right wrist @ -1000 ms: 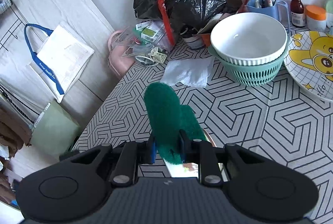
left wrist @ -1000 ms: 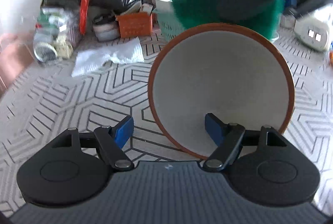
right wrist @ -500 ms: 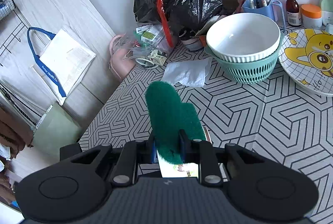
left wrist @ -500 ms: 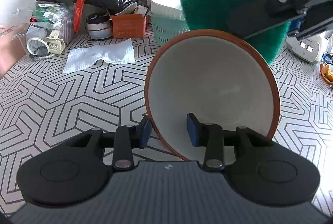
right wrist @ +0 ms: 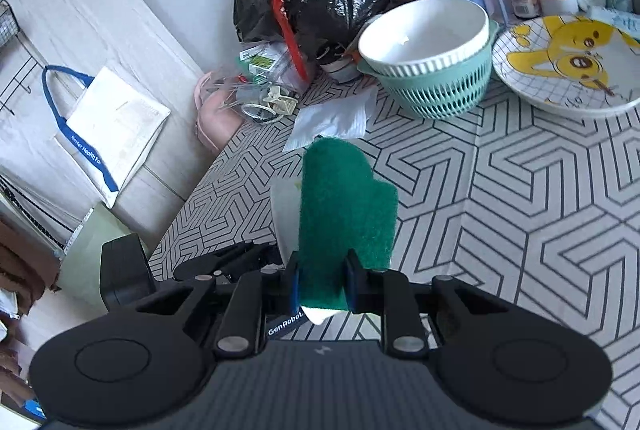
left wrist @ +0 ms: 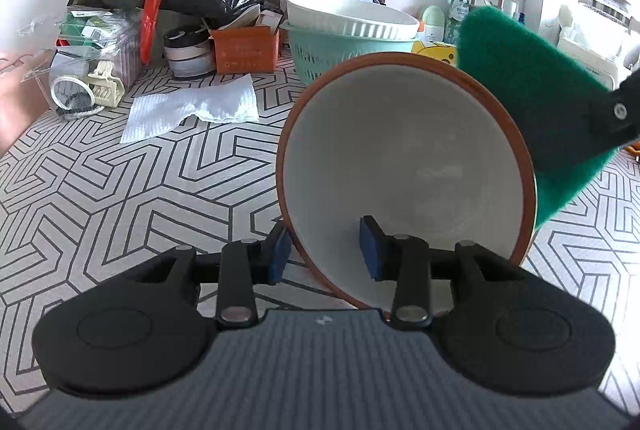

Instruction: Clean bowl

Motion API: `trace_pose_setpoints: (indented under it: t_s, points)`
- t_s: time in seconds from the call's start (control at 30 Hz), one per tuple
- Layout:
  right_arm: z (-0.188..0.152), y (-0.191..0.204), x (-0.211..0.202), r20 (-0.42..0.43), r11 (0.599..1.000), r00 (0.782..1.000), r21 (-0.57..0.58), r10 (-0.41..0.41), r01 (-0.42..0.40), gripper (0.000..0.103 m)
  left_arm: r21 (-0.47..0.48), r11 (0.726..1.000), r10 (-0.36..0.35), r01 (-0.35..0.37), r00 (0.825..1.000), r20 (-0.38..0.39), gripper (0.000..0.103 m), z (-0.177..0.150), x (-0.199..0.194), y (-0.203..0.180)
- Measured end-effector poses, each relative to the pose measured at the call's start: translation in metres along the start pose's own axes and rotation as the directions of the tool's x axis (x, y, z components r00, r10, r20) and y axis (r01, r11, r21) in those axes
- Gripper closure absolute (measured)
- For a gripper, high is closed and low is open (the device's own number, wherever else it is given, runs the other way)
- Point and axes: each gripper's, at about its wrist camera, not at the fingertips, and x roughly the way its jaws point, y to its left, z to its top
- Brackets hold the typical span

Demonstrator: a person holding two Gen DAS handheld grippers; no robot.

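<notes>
Bowl gripped and tilted, scrubbing seemingly not yet begun

Left wrist view: the left gripper [left wrist: 326, 244] is clamping the bowl [left wrist: 404, 170] by its near rim, holding it tipped on edge over the table [left wrist: 120, 198]; the pad [left wrist: 536, 102] is sitting behind the far rim, and the white inside is looking unmarked. Right wrist view: the right gripper [right wrist: 322, 286] is pinching the pad [right wrist: 344, 210] upright, with the wiping seemingly all left to do.
</notes>
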Motion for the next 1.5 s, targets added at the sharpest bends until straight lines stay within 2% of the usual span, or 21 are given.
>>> trace_pose_setpoints:
  t_s: [0.2, 0.5, 0.9, 1.13, 1.37, 1.5]
  points:
    - [0.015, 0.007, 0.001, 0.022, 1.000, 1.000, 0.003, 0.016, -0.016, 0.082, 0.008, 1.000, 0.003, -0.003, 1.000, 0.000, 0.066, 0.002, 0.002, 0.003]
    - [0.028, 0.025, 0.011, 0.031, 0.995, 0.995, -0.017, 0.094, -0.094, 0.082, 0.024, 1.000, -0.002, 0.002, 1.000, 0.000, 0.065, 0.000, 0.000, 0.006]
    - [0.006, 0.009, 0.001, 0.062, 0.995, 0.994, 0.011, 0.094, -0.095, 0.082, 0.019, 1.000, -0.006, 0.006, 1.000, -0.003, 0.064, 0.003, 0.001, 0.009]
    - [-0.016, -0.008, -0.003, 0.096, 0.991, 0.988, 0.045, 0.124, -0.129, 0.082, 0.023, 1.000, -0.011, 0.011, 1.000, -0.002, 0.064, 0.001, 0.000, 0.011]
    - [-0.041, -0.030, 0.006, 0.093, 0.977, 0.983, 0.127, 0.161, -0.172, 0.082, 0.021, 1.000, -0.009, 0.009, 1.000, -0.001, 0.064, 0.000, 0.001, 0.010]
    - [-0.037, -0.033, 0.006, 0.104, 0.973, 0.981, 0.144, 0.164, -0.179, 0.082, 0.029, 1.000, -0.008, 0.008, 1.000, -0.002, 0.063, 0.000, 0.001, 0.011]
